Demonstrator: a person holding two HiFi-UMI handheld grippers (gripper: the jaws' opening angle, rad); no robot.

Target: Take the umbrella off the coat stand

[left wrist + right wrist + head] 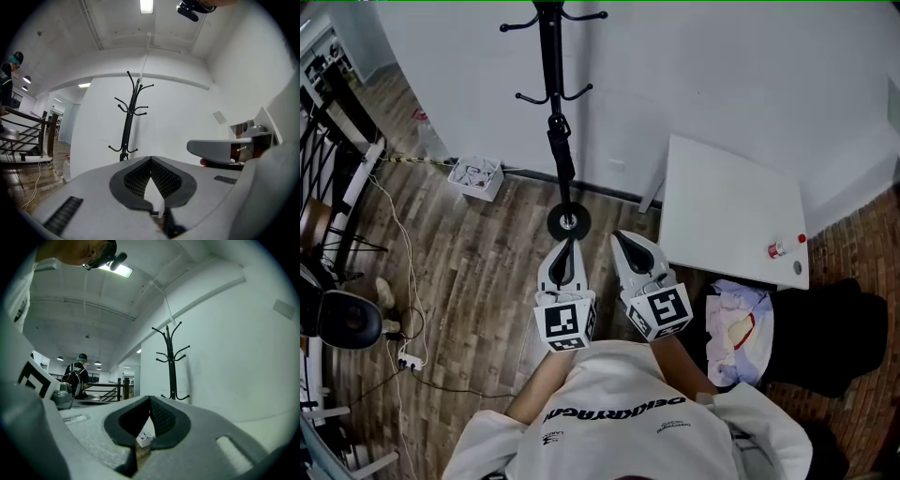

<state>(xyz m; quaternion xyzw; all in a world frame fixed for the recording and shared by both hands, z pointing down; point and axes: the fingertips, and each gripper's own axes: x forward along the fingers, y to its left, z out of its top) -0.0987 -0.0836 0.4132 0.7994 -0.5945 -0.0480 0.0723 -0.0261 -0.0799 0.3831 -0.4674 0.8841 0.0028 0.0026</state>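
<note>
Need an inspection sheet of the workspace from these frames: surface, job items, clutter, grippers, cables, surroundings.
Surface: wood-plank floor; white table at right, by the wall.
Job's things: black coat stand against the white wall; black umbrella hanging along its pole.
Clutter: white box on the floor left of the stand; red-capped bottle on the table; bundled cloth beside the table.
Grippers: left gripper and right gripper both shut, empty, side by side, pointing at the stand, apart from it.
Cables: white cable running to a power strip at left.
Surroundings: black chair; another person far off.
</note>
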